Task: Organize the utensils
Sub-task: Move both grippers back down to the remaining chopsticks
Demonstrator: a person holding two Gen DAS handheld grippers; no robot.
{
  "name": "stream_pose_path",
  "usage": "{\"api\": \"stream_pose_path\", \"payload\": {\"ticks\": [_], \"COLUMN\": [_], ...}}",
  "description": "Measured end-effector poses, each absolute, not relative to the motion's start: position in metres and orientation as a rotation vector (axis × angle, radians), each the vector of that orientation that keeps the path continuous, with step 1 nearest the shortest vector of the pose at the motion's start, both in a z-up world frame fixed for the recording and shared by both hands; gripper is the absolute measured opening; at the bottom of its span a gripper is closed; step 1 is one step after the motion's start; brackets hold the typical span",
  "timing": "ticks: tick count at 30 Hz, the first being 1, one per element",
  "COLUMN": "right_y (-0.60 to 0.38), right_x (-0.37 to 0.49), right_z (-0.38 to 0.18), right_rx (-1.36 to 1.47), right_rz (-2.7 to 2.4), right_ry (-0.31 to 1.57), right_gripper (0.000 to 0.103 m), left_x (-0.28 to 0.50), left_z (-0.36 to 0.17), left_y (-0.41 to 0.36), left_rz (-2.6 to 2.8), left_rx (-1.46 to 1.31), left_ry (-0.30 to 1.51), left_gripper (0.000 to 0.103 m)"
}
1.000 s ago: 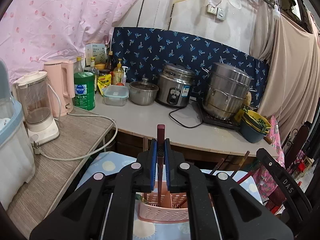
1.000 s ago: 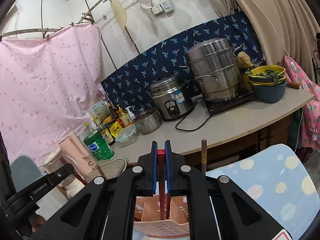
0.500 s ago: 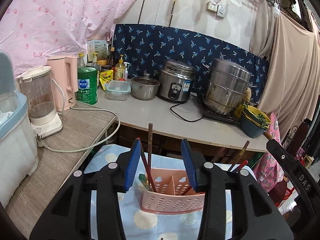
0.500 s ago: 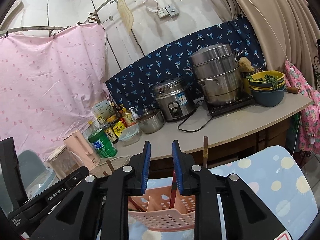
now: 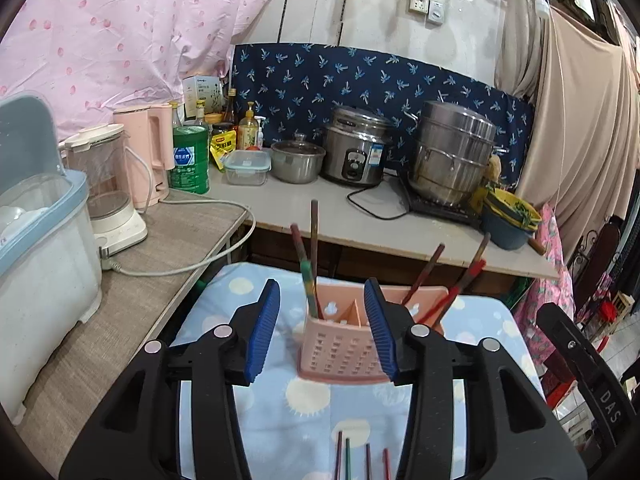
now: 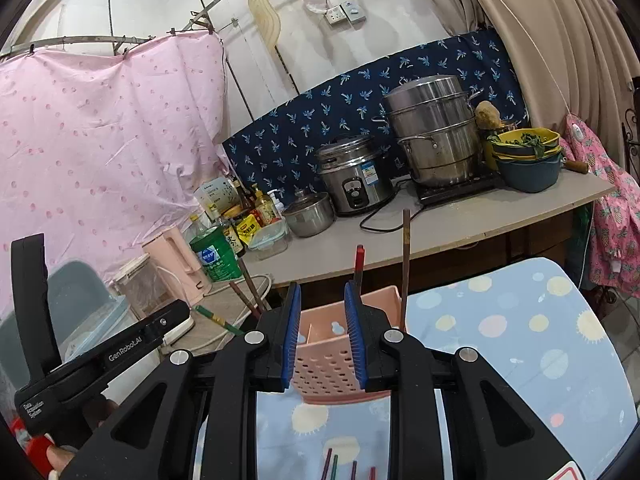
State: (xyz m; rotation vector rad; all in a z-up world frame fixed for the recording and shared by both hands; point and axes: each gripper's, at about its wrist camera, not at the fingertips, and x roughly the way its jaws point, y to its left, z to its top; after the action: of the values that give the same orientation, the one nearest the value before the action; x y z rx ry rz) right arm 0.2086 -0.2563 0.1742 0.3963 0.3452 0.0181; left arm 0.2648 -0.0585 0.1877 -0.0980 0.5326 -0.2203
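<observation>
The pink holder (image 5: 344,344) stood upright on the blue sun-print cloth (image 5: 308,408), and served as reference for everything below. Left gripper (image 5: 322,330) was on the near side of the holder, jaws parted with nothing between the pads; right gripper (image 6: 322,334) likewise near side, jaws parted more narrowly, empty, the holder visible through the gap. Loose chopsticks (image 5: 362,460), four tips visible, lay flat on the cloth on the near side of the holder, between the gripper bodies; long axes ran roughly parallel, pointing toward the holder. Their far ends were hidden, so which end was the eating tip could not be told. Chopsticks in the holder's left compartment (image 5: 312,256) stood close to vertical, one tilted slightly left; those in the right compartment (image 5: 452,280) leaned away to the right, upper ends well clear of the rim. Judgement: chopsticks are light, stiff, thin, and probably lacquered, hence slippery and prone to rolling or pivoting in a pinch. Best hold is likely across the long axis toward the thick upper end, jaws closed firmly, so the stick hangs tip-down for insertion. The holder looked light, perforated plastic, and could tip if a stick snags its rim.
</observation>
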Motion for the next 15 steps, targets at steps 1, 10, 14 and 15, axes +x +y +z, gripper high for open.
{"api": "stream_pose_path", "payload": {"ticks": [1, 10, 14, 15], "right_y": [-0.254, -0.233, -0.226, -0.225], "right_x": [0.201, 0.134, 0.110, 0.104], "right_z": [0.170, 0.122, 0.098, 0.092], "right_rx": [0.392, 0.318, 0.295, 0.288], "right_rz": [0.019, 0.003, 0.003, 0.000], "right_ry": [0.353, 0.452, 0.520, 0.532], "right_gripper": [0.023, 0.023, 0.023, 0.023], "left_x": [0.260, 0.204, 0.179, 0.173], "left_z": [0.184, 0.135, 0.109, 0.102], "left_y": [-0.058, -0.052, -0.050, -0.049], "left_rz": [-0.221, -0.246, -0.256, -0.260], "left_rx": [-0.094, -0.056, -0.030, -0.023], "left_ry": [0.539, 0.632, 0.676, 0.689], "left_gripper": [0.042, 0.042, 0.042, 0.042]}}
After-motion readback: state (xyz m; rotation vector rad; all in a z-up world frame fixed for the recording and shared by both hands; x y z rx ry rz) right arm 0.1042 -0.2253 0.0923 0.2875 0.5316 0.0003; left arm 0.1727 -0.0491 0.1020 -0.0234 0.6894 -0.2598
